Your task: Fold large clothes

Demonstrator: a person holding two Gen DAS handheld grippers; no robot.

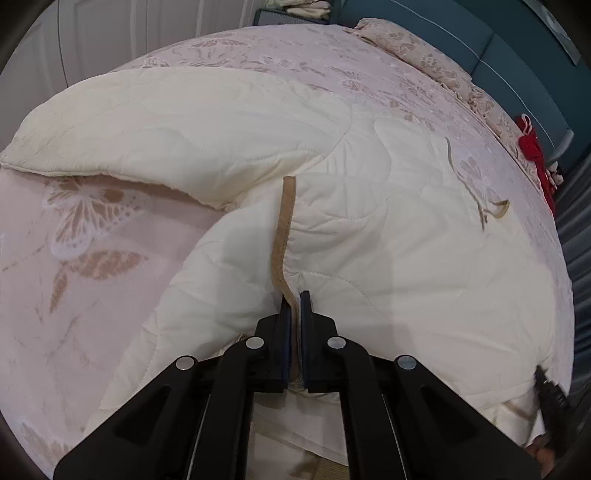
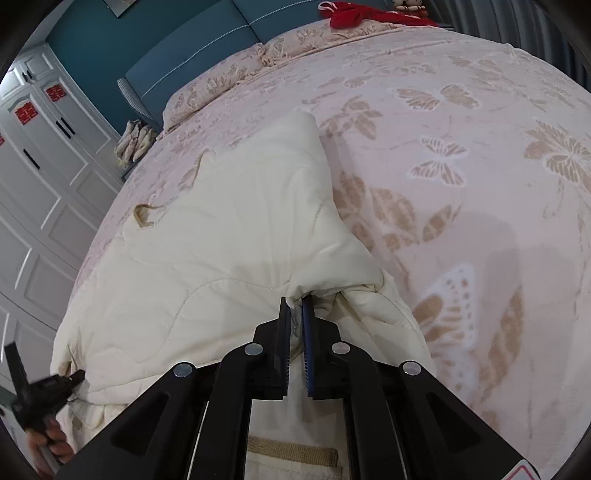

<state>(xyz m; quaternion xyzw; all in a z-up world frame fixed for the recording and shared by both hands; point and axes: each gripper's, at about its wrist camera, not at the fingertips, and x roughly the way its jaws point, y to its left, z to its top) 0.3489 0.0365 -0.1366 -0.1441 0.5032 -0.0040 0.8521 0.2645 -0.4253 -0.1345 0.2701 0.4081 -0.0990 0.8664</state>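
Cream quilt (image 1: 388, 229) lies bunched across the near part of the bed (image 1: 85, 258), on top of a pink bedspread printed with tan butterflies and leaves. I have the left gripper (image 1: 294, 299) pressed together on the quilt's edge, right where a tan trim strip (image 1: 282, 229) runs down into the jaws; the strip is pinched between the dark pads. From that wrist view one flap of the quilt folds back toward the left, its corner resting on the bedspread, and a loose tan tie (image 1: 496, 210) lies on the quilt to the right.

My right gripper (image 2: 295, 306) is pinching a gathered fold of the same quilt (image 2: 221, 229), with a small white bit of fabric caught between its nearly closed pads. A tan loop (image 2: 146, 216) sits on the quilt up and to the left. At the lower left of that view I can see the other gripper (image 2: 48, 391) touching the quilt's edge, with a hand (image 2: 51, 446) below it.

Beyond the quilt, patterned pillows (image 2: 210, 92) lie against a teal headboard (image 2: 192, 55), a red garment (image 2: 362, 16) rests at the far side of the bed, and a white wardrobe (image 2: 40, 155) stands to the left.
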